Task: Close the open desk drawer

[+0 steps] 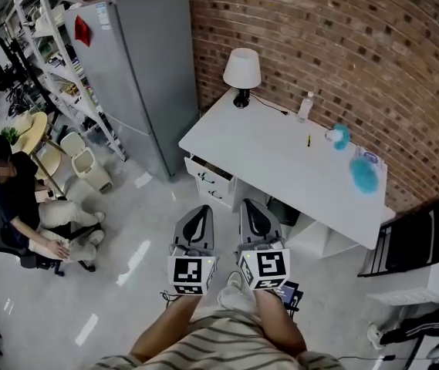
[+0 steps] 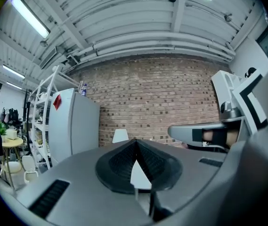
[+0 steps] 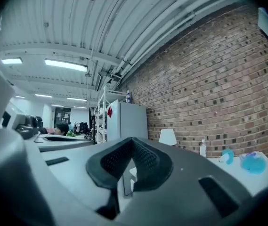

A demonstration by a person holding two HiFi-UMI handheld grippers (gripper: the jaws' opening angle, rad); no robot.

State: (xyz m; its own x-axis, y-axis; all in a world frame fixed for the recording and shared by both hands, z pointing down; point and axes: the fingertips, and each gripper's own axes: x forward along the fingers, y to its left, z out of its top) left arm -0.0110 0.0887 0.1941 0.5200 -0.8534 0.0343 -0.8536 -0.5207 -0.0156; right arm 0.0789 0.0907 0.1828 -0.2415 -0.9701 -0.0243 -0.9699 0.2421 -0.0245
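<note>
The white desk (image 1: 281,156) stands against the brick wall. Under its left end is a drawer unit, and its top drawer (image 1: 204,177) is pulled out a little, with a dark gap behind the front. My left gripper (image 1: 200,210) and right gripper (image 1: 251,204) are held side by side over the floor, well short of the drawer and touching nothing. In the left gripper view my left gripper (image 2: 134,141) has its jaws meeting at the tip, with nothing held. The right gripper (image 3: 133,140) looks the same in its own view.
On the desk are a white lamp (image 1: 242,72), a bottle (image 1: 305,106) and teal items (image 1: 364,174). A grey fridge (image 1: 138,60) and a shelf rack (image 1: 57,60) stand at the left. A person (image 1: 18,203) sits further left. A black chair (image 1: 420,241) is at the right.
</note>
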